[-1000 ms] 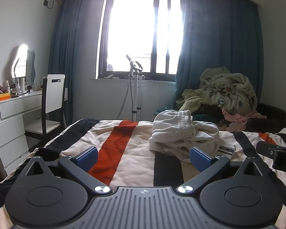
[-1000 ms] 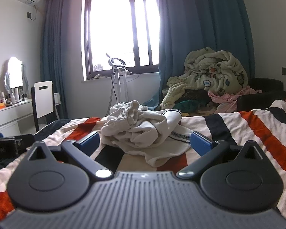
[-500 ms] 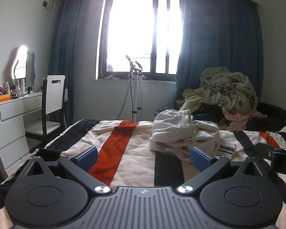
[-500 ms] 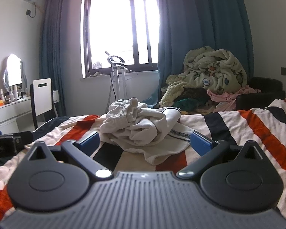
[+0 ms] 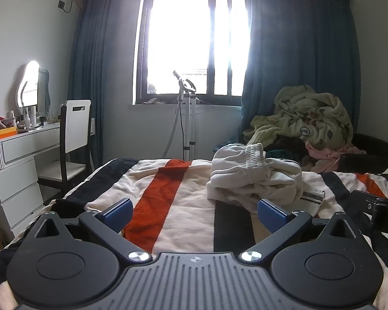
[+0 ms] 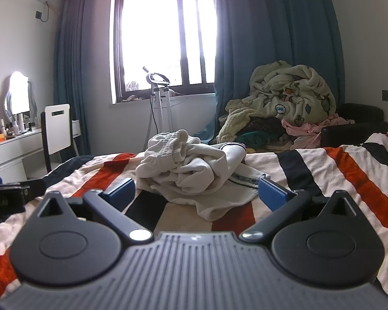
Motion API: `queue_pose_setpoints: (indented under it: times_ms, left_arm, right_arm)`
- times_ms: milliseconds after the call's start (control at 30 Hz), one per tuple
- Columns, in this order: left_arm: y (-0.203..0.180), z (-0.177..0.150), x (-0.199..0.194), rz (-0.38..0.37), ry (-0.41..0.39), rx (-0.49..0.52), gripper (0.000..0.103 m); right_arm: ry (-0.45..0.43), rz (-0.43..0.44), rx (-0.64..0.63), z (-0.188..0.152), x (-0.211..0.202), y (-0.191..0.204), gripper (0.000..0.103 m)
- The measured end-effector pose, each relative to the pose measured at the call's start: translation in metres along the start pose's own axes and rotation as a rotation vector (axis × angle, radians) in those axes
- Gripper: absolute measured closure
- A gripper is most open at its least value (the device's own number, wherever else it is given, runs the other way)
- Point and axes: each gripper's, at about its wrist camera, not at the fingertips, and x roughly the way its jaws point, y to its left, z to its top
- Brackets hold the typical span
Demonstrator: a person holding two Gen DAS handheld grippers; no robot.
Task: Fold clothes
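Nearest the lens, the left gripper hangs low over the striped blanket, its blue-padded fingers spread wide with nothing between them. The right gripper is likewise wide apart and empty, held just short of the clothing; its black body also shows at the right edge of the left wrist view.

The blanket, with cream, black and orange-red bands, covers the bed and serves as the reference for the rest. On it, just beyond both grippers, lies a crumpled cream garment, unfolded and bunched into a heap, with an elastic ribbed waistband on top and a dark-trimmed flat edge trailing toward the right gripper. Neither gripper touches it.

Beyond the blanket's far edge stands a white garment steamer on a pole. To the left of the blanket are a white chair and a white dressing table carrying a lit mirror. Past the far right corner of the blanket sits a pile of bedding and clothes. Farthest back are a bright window and dark blue curtains.
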Motion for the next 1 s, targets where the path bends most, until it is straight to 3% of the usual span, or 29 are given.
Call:
queue_pose_setpoints:
  times_ms: [767, 933, 1000]
  left_arm:
    - [-0.001, -0.007, 0.008, 0.014, 0.018, 0.005, 0.0]
    - [-0.002, -0.011, 0.014, 0.017, 0.031, 0.009, 0.0]
    - [-0.004, -0.012, 0.019, 0.029, 0.03, 0.034, 0.0]
  right_arm:
    - [0.031, 0.003, 0.018, 0.002, 0.002, -0.002, 0.0]
    - [-0.04, -0.006, 0.093, 0.018, -0.011, -0.012, 0.0]
    - [-0.09, -0.028, 0.067, 0.033, -0.016, -0.014, 0.0]
